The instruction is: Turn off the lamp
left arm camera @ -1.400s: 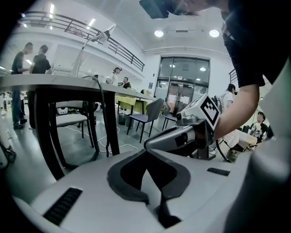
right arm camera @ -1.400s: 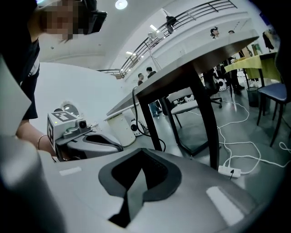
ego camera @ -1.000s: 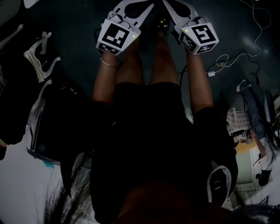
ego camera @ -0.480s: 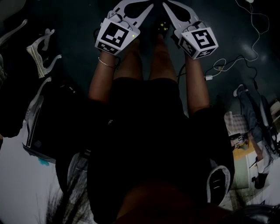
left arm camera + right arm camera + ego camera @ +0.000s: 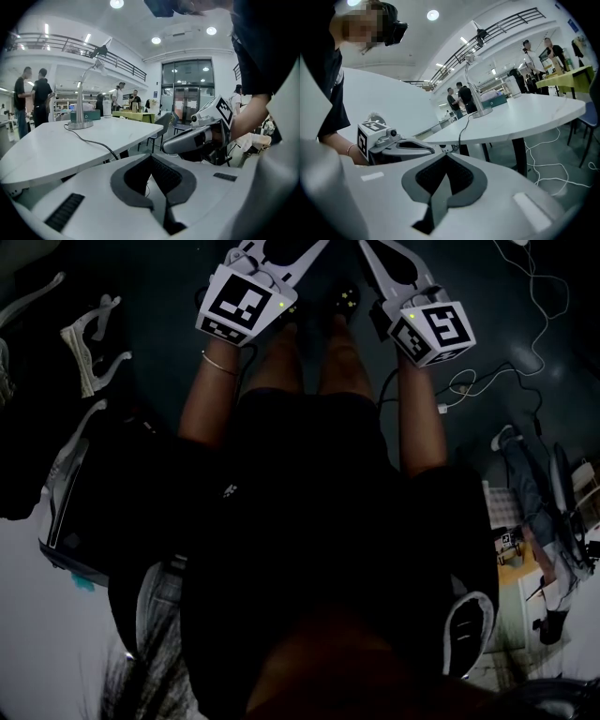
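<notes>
A silver desk lamp (image 5: 80,101) stands on a round base at the far end of a white table (image 5: 56,154). Its thin neck bends over to a small head. The right gripper view shows the same lamp (image 5: 474,89) far back on the table (image 5: 529,115), with its dark cable (image 5: 461,130) hanging over the edge. My left gripper (image 5: 151,158) is shut and holds nothing, well short of the table. My right gripper (image 5: 445,158) is also shut and empty. In the head view both grippers are held side by side in front of the person, left gripper (image 5: 305,249) and right gripper (image 5: 373,251).
A chair (image 5: 164,123) stands past the table's right corner. Several people stand in the background (image 5: 33,101). White cables (image 5: 546,159) lie on the floor under the table. Spare white gripper parts (image 5: 89,348) lie on the dark floor at the left.
Both grippers have risen together, moving toward the top edge of the head view, with their jaws still shut. Their tips now reach the frame's top.
</notes>
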The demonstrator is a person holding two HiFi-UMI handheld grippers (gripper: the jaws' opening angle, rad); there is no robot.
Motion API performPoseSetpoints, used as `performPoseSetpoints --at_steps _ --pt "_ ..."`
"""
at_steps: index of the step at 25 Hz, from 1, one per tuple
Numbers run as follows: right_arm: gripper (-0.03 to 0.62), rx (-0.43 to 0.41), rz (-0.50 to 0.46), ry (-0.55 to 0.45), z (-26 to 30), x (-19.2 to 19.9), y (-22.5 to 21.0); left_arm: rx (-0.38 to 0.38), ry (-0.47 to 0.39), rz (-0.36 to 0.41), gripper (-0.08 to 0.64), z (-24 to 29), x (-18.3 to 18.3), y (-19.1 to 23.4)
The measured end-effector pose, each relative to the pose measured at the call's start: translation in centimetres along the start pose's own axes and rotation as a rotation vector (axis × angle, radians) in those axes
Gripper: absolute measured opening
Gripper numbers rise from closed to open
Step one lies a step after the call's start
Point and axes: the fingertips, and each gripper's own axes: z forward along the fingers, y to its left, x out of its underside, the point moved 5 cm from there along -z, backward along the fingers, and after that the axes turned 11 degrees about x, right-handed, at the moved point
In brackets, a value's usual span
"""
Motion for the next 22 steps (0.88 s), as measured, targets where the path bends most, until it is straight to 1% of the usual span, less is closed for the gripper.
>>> performPoseSetpoints --at_steps 4,7,10,17,22 --pt "0.000 -0.010 -0.013 -0.011 -0.5 -1.6 1.0 -0.018 -0.038 -0.012 0.006 -0.9 -1.8 -0.3" --pt "0.000 -0.024 0.023 -0.047 -1.0 -2.9 1.8 -0.024 -0.058 -0.001 0.006 -1.3 -3.3 -0.6" --pt "0.000 -0.020 0.029 -0.069 -1.7 -4.1 2.5 -0.020 -0.076 0.021 0.006 -1.7 -5.1 -0.9" --pt "0.000 -0.017 0.048 -0.135 -3.9 -7.0 3.2 0.014 -0.096 0.108 0.006 -2.1 -9.2 -1.6" --pt "0.000 -0.015 0.037 -0.163 -5.4 -8.9 4.0 0.051 -0.113 0.127 0.006 -3.0 -11.2 -2.3"
